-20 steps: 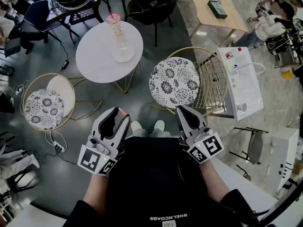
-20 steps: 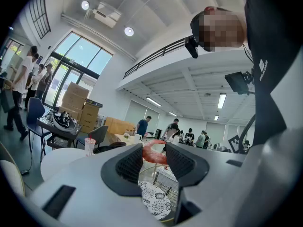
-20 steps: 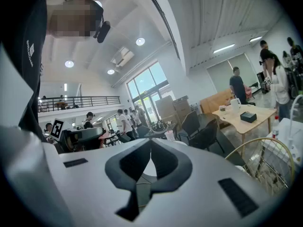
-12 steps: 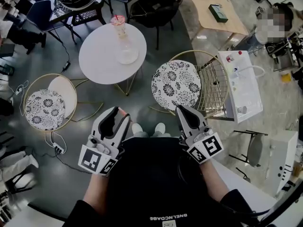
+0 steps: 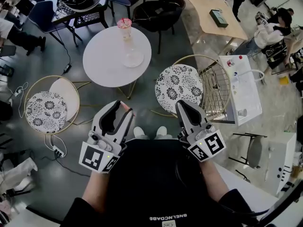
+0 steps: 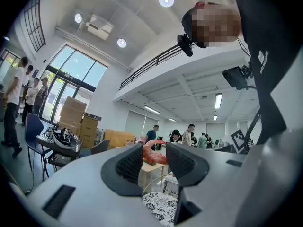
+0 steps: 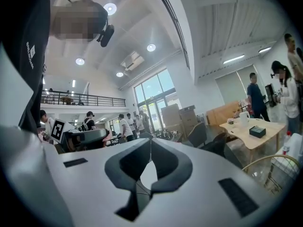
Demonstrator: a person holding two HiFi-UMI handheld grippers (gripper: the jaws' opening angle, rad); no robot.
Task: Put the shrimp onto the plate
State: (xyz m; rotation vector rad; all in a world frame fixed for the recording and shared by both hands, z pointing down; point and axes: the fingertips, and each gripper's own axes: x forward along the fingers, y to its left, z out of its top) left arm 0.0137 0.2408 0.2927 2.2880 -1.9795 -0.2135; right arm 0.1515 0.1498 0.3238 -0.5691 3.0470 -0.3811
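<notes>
A pink shrimp [image 5: 124,105] sticks out between the tips of my left gripper [image 5: 121,109], which is shut on it and held level in front of the person's body. In the left gripper view the shrimp [image 6: 152,153] sits pinched between the two dark pads [image 6: 130,163]. My right gripper [image 5: 182,109] is beside it, level and shut on nothing; its jaws meet in the right gripper view [image 7: 150,148]. Further ahead, a round white table [image 5: 106,60] carries a clear glass plate [image 5: 133,59] with a tall clear piece topped in pink [image 5: 124,22].
Two gold-wire chairs with floral cushions [image 5: 178,86] [image 5: 43,110] stand between me and the table. A white box unit [image 5: 239,86] is at the right. Black chairs [image 5: 154,11], a wooden table [image 5: 213,8], a power strip [image 5: 59,151] and several people surround the area.
The head view has shifted, so the white table and chairs sit a little lower and further right. Both grippers keep their places, the shrimp still in the left one.
</notes>
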